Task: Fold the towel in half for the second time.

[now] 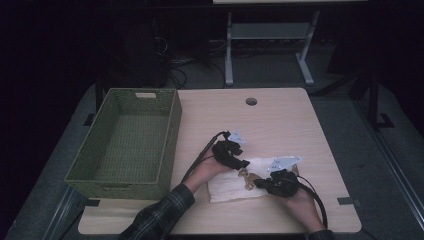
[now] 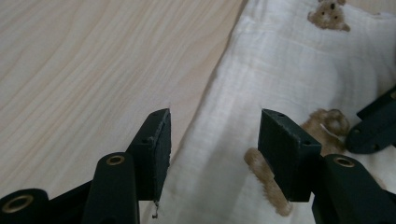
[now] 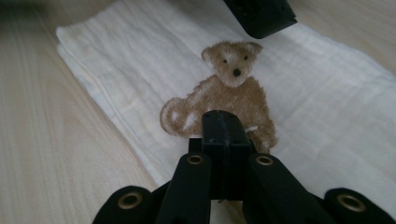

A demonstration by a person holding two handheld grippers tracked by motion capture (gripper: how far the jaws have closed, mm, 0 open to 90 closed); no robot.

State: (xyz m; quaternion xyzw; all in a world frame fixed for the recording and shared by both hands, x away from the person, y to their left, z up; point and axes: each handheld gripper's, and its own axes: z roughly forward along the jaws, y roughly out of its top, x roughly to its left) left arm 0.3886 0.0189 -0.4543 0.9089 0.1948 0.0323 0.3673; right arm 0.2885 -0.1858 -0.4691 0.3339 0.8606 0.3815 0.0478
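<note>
Light wood surface [image 1: 280, 120], dark room around it. Green woven basket [image 1: 127, 142] on the left side of the surface, nothing visible inside it. Round cable hole [image 1: 251, 101] near the far edge.

White folded cloth [image 1: 235, 182] lies flat at the near middle of the surface, right of the basket and apart from it. The cloth carries brown teddy bear prints [image 3: 229, 93]; the left gripper view has one bear print by the right jaw and another at the far edge of the cloth.

Left tongs [image 1: 243, 163] are over the far-left part of the cloth, held by the left hand [image 1: 207, 170] with a plaid sleeve [image 1: 160, 215] coming in from the near edge. In the left gripper view the left tongs [image 2: 215, 140] stand wide apart, straddling the cloth's left edge: one jaw over bare wood, the other over the cloth. Cannot tell whether they touch the fabric.

Right tongs [image 1: 257, 183] are over the cloth's middle, held by the right hand [image 1: 300, 200], black cable [image 1: 317, 200] trailing toward the near right. In the right gripper view the right tongs [image 3: 224, 128] are pressed together, tip at the lower part of a bear print; a thin bit of fabric seems pinched, not certain. A black jaw of the other tongs shows at the far top of that view.
</note>
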